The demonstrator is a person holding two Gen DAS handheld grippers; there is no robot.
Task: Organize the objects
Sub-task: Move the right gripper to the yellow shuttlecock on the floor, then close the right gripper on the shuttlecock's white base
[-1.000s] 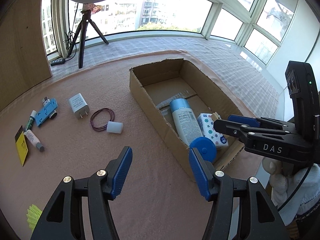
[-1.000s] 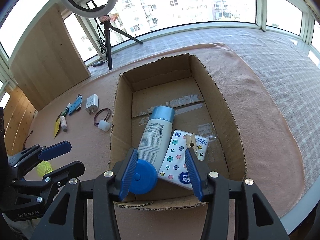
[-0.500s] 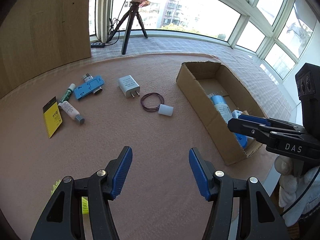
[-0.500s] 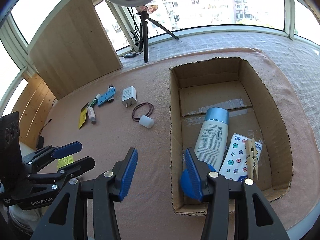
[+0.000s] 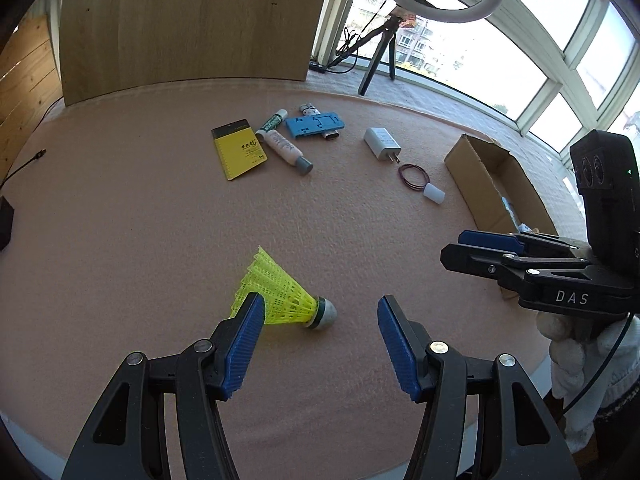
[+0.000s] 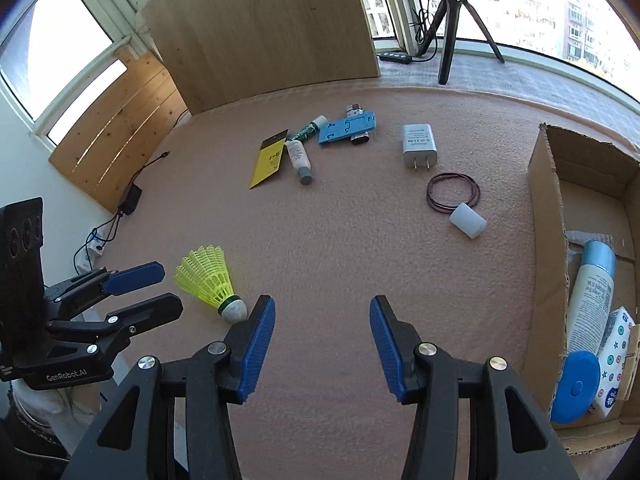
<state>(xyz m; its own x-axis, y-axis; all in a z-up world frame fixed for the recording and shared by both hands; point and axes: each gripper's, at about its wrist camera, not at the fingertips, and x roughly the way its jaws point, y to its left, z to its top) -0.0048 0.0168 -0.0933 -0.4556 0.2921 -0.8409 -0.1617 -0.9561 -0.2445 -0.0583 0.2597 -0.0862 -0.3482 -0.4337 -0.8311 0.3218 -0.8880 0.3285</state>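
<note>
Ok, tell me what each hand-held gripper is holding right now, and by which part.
Nothing is held. The left hand-held gripper is open just short of the yellow shuttlecock, which lies on the mat; the right hand-held gripper is open and empty.

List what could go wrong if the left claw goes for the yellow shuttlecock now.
1. The shuttlecock lies on its side, off-centre toward one finger of the open left claw; closing may pinch only the mesh skirt, crushing it or flicking it away.
2. The rounded cork tip may roll on the pink mat when nudged.
3. The open right claw hangs close by, so the two could collide on the way to the cardboard box.
</note>
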